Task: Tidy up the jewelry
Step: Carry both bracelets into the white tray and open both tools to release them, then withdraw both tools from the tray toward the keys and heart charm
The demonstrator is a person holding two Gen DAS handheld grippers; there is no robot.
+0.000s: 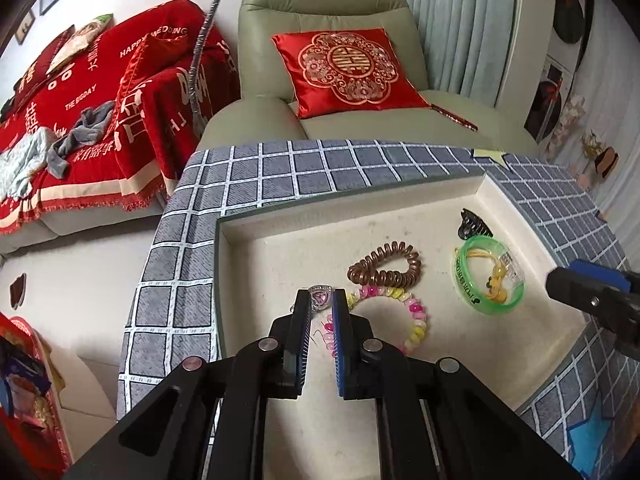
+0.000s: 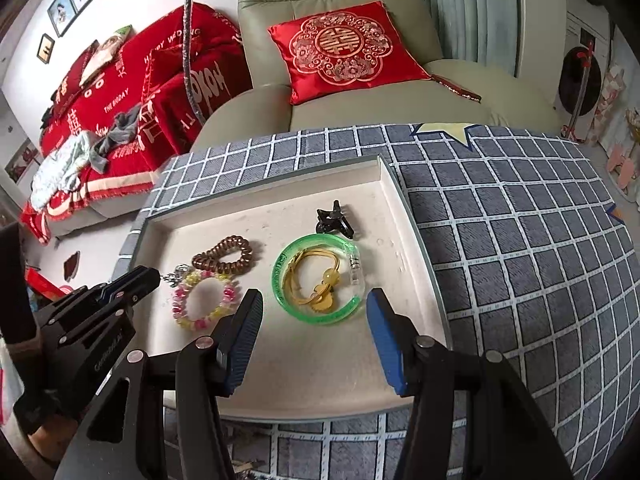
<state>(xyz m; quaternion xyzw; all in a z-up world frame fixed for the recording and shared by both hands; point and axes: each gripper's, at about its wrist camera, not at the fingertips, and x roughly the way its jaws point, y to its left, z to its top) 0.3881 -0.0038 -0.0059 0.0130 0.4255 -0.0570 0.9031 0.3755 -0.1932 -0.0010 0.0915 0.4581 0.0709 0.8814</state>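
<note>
Grey checked cloth (image 2: 520, 240) with white grid lines covers the table, and behind it stand a pale green armchair (image 1: 328, 8) with a red embroidered cushion (image 2: 344, 48) and a sofa under a red throw (image 1: 100, 80). On the cloth sits a shallow cream tray (image 2: 396, 208), which holds all the jewelry. The right gripper (image 2: 314, 312) hangs above the near part of the tray with its blue-padded jaws spread wide, nothing between them, lined up with the green bangle (image 2: 288, 300); inside that bangle's ring lies a yellow cord with beads (image 2: 320, 280). The left gripper (image 1: 322, 304) is low over the tray's left part, jaws drawn near to each other with a narrow gap, their tips on either side of a small silver ring with a pink stone (image 1: 320, 295); whether they actually pinch it I cannot tell. Just right of those tips, touching or nearly so, lies the pink and yellow coil bracelet (image 1: 416, 320). Beyond it, close by, is the brown spiral hair tie (image 1: 384, 268). A black claw clip (image 2: 334, 220) lies farther back, near the green bangle's far edge.
</note>
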